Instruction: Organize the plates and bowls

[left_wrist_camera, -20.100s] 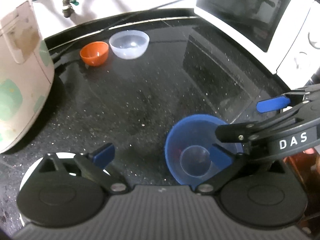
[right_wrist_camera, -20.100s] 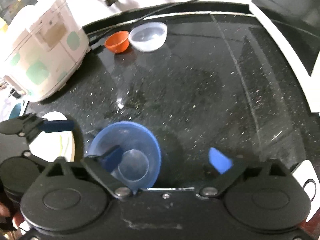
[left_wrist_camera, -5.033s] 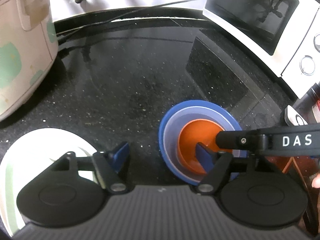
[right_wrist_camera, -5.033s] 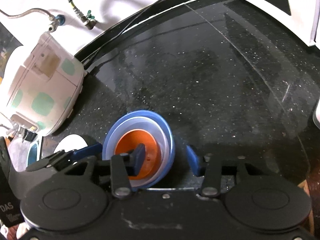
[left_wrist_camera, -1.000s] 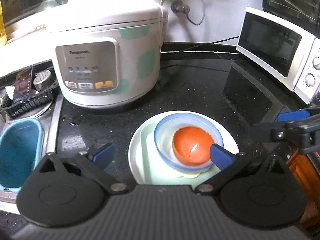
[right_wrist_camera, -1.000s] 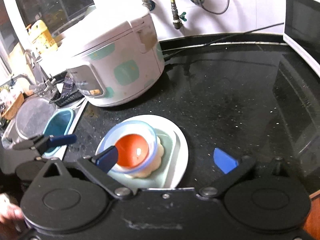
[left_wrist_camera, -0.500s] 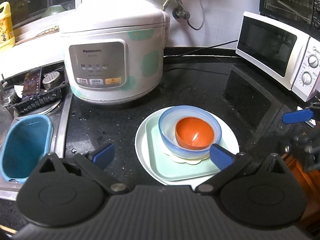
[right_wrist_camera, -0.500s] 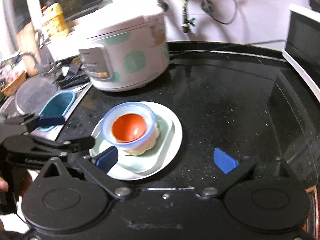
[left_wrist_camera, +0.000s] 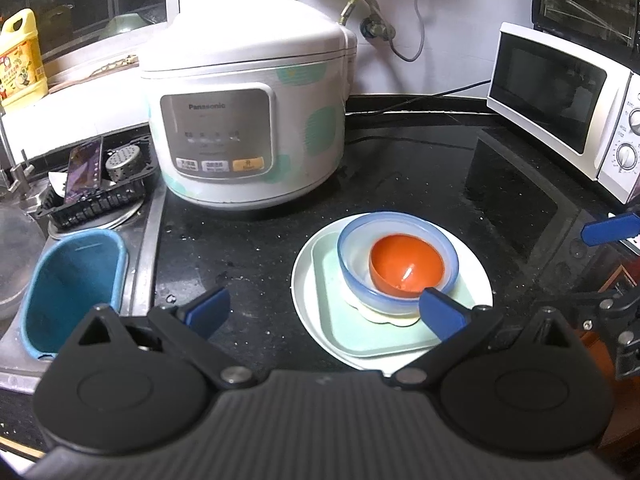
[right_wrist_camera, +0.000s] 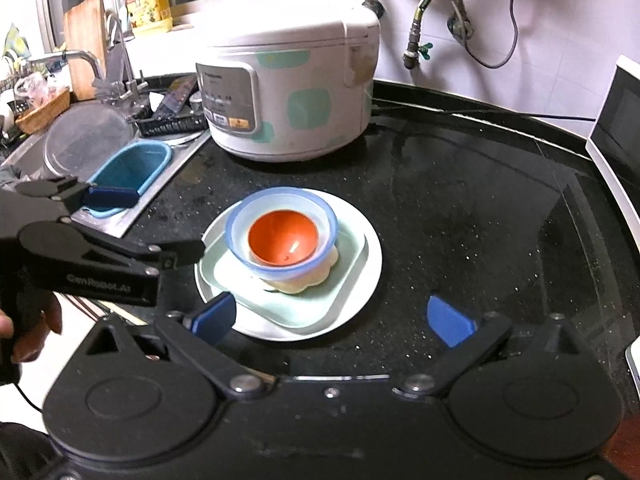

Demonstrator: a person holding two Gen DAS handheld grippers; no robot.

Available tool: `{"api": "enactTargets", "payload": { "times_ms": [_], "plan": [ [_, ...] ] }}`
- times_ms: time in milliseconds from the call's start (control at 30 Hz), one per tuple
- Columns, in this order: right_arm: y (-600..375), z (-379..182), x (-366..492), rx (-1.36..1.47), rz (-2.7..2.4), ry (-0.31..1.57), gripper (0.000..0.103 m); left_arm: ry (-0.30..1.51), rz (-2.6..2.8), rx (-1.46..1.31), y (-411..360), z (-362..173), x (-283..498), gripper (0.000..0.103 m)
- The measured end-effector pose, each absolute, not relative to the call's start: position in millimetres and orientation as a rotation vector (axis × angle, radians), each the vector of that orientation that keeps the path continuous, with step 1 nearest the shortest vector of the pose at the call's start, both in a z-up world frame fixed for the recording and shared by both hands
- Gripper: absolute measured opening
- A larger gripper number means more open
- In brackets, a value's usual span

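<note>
Bowls sit nested at the middle of the black bench point(right_wrist_camera: 460, 208): an orange bowl point(right_wrist_camera: 283, 242) inside a clear blue-rimmed bowl point(right_wrist_camera: 280, 232), which rests on a cream flower-shaped dish point(right_wrist_camera: 316, 278), a pale green square plate point(right_wrist_camera: 344, 276) and a round white plate point(right_wrist_camera: 366, 264). The stack looks finished, so the step in hand seems to be backing off; that is best done by drawing both tools straight away without clipping a rim. The left claw point(left_wrist_camera: 324, 308) is spread wide and empty, its right pad close to the blue-rimmed bowl, and the right claw point(right_wrist_camera: 332, 318) is likewise wide and holds nothing. Behind the stack stands a rice cooker point(left_wrist_camera: 248, 120) marked "Panasonic"; a white microwave point(left_wrist_camera: 560, 104) is at the right, and the left tool's body reads roughly "CenRobot.AI".
</note>
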State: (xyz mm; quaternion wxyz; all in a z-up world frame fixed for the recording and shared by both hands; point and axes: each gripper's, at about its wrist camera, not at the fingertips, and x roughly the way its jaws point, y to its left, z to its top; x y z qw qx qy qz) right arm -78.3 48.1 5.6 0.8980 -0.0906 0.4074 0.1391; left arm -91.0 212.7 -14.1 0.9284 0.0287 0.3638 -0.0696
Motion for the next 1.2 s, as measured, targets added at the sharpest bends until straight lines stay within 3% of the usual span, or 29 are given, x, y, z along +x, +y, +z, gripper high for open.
{"api": "enactTargets", "payload": {
  "times_ms": [1200],
  "plan": [
    [40.6,-1.2,-77.0,-0.227,0.283,0.905,0.103,0.773,-0.145,0.077,208.1,-17.1,-85.1,0.103]
  ]
}}
